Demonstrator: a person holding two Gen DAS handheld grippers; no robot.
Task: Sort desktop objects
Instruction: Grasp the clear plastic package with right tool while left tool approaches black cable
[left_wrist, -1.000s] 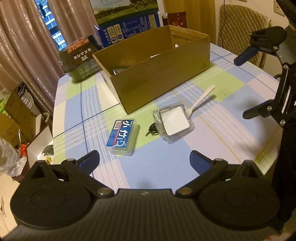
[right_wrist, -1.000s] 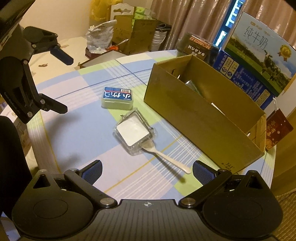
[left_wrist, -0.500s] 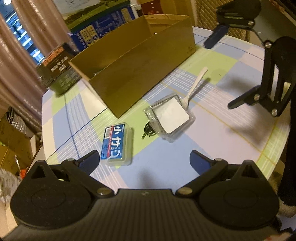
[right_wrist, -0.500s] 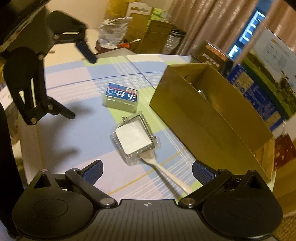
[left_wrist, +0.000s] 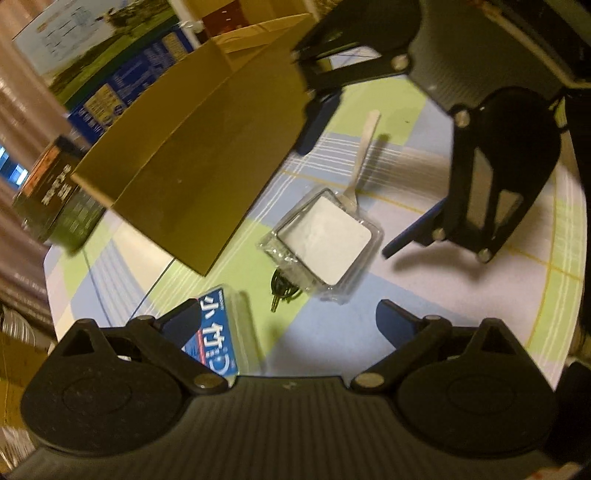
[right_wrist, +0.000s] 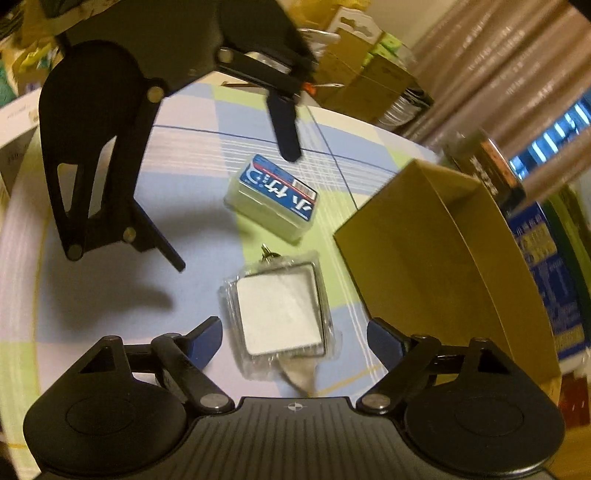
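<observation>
Tablecloth (left_wrist: 424, 299) is a plaid of pale blue, light green and lilac squares crossed by white, yellow and dark blue lines. Cardboard box (left_wrist: 207, 155) is plain brown; small case (right_wrist: 275, 194) is pale green with a blue, white-lettered label. Packet (right_wrist: 280, 314) is clear plastic over a white square, and the fork (left_wrist: 364, 147) is cream.

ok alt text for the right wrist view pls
Open right gripper hovers over a plastic-wrapped square keychain on a checked tablecloth. Beyond lie a blue-labelled box and an open cardboard box, with the open left gripper above.
</observation>
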